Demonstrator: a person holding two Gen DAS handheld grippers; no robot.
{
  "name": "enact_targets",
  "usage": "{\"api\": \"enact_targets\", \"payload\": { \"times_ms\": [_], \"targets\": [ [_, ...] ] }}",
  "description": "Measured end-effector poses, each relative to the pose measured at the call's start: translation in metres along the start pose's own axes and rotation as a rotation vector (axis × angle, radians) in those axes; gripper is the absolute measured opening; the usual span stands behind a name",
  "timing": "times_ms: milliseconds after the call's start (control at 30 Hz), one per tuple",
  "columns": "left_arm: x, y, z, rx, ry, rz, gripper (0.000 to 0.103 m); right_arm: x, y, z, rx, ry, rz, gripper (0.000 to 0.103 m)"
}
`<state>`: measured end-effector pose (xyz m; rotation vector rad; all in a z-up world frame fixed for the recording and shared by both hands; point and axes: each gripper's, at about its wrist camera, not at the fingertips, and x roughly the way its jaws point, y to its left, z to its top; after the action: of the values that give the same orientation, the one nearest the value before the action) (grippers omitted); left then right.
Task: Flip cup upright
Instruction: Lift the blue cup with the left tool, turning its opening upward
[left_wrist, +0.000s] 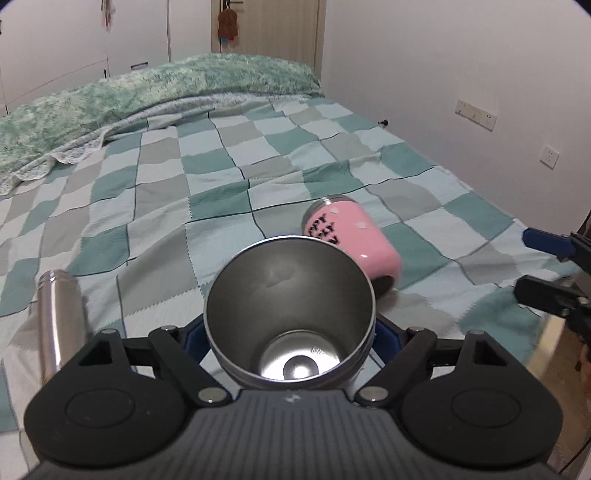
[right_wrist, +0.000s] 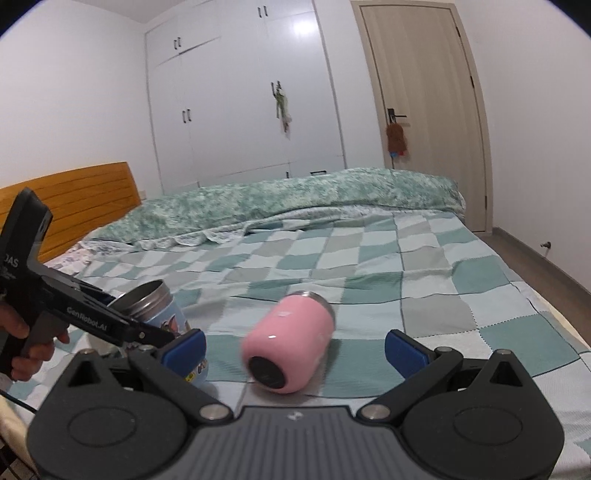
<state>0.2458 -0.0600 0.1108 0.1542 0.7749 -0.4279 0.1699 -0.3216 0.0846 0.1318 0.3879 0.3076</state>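
Right wrist view: right gripper, fingers spread, is flanking the pink cup lying sideways at lower centre on the bed. Left gripper is clasping a steel cup. Advise clamping mid-body, then rotating the base downward.

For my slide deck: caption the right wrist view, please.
Open right gripper approaches a pink cup lying on its side on the checkered bedspread, while the left gripper holds a cartoon-printed steel cup.
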Motion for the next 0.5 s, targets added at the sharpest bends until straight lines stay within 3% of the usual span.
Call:
{"api": "enact_targets", "payload": {
  "times_ms": [267, 500],
  "targets": [
    [-0.075, -0.024, -0.039, -0.034, -0.039, 0.019, 0.086, -0.041, 0.028, -0.009, -0.011, -0.009, 0.035, 0.103],
    [-0.11, -0.036, -0.086, -0.088, -0.001, 0.019, 0.086, -0.07, 0.054, -0.028, -0.004, 0.005, 0.068, 0.103]
  ]
}}
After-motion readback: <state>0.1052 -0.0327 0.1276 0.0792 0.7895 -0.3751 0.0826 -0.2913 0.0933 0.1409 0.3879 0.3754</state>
